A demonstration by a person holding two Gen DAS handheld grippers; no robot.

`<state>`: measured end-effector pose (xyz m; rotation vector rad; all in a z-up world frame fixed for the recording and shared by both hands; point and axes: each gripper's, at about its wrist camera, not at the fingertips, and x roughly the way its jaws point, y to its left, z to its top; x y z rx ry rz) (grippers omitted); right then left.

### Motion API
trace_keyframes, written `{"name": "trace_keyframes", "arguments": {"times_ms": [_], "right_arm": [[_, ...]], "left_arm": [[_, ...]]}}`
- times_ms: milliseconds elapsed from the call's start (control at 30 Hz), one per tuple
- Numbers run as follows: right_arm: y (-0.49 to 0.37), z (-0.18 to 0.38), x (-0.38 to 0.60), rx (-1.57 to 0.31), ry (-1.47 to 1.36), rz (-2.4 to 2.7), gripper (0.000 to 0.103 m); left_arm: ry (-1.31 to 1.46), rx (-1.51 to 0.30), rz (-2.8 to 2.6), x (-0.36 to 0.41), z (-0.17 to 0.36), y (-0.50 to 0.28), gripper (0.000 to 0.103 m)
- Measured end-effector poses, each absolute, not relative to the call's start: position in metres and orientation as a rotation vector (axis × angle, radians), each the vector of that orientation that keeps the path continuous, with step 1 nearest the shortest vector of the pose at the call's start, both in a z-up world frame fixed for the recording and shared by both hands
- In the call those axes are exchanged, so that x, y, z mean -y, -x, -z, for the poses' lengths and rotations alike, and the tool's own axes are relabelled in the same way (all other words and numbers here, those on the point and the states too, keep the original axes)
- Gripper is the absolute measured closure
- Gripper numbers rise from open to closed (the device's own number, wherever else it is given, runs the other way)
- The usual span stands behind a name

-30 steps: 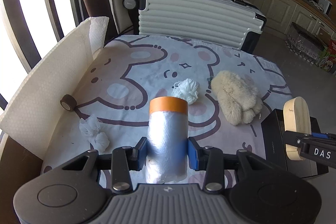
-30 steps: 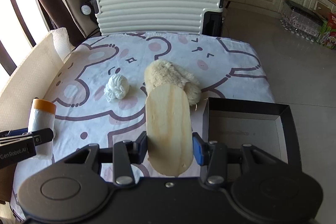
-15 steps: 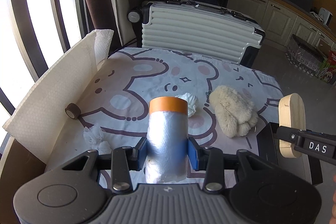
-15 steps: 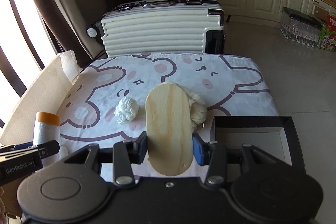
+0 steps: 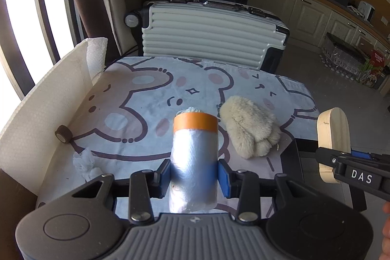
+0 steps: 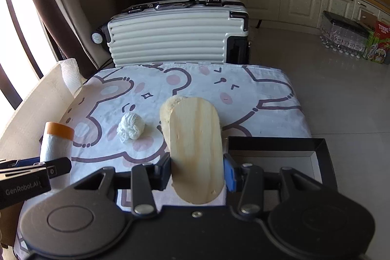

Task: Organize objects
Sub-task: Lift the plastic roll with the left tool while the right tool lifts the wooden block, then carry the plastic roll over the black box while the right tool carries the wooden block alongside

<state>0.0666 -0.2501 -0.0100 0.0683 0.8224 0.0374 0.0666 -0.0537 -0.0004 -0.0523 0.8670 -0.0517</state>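
Left gripper [image 5: 194, 174] clamps an orange-capped plastic roll [image 5: 194, 152] above the cartoon cloth [image 5: 146, 94]. Right gripper [image 6: 197, 174] grips an oval wooden board [image 6: 195, 143] beside the black box [image 6: 316, 148]

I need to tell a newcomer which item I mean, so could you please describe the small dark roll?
Find the cartoon tablecloth and its white cardboard wall. The small dark roll lies against that wall, beyond the crumpled tissue; it is the only dark item on the cloth.
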Motion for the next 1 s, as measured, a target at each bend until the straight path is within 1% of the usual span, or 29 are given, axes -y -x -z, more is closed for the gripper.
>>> {"name": "trace_keyframes", "arguments": {"times_ms": [600,1000], "right_arm": [[-0.043,0.004,0.322,-0.822,-0.103,0.1,0.058],[-0.03,0.0,0.354,-0.825,-0.085,0.159,0.058]], "left_arm": [[0.046,-0.868,0.177,0.119,0.001,-0.062,0.061],[0.056,-0.868,0.255,0.157,0.001,-0.059,0.061]]}}
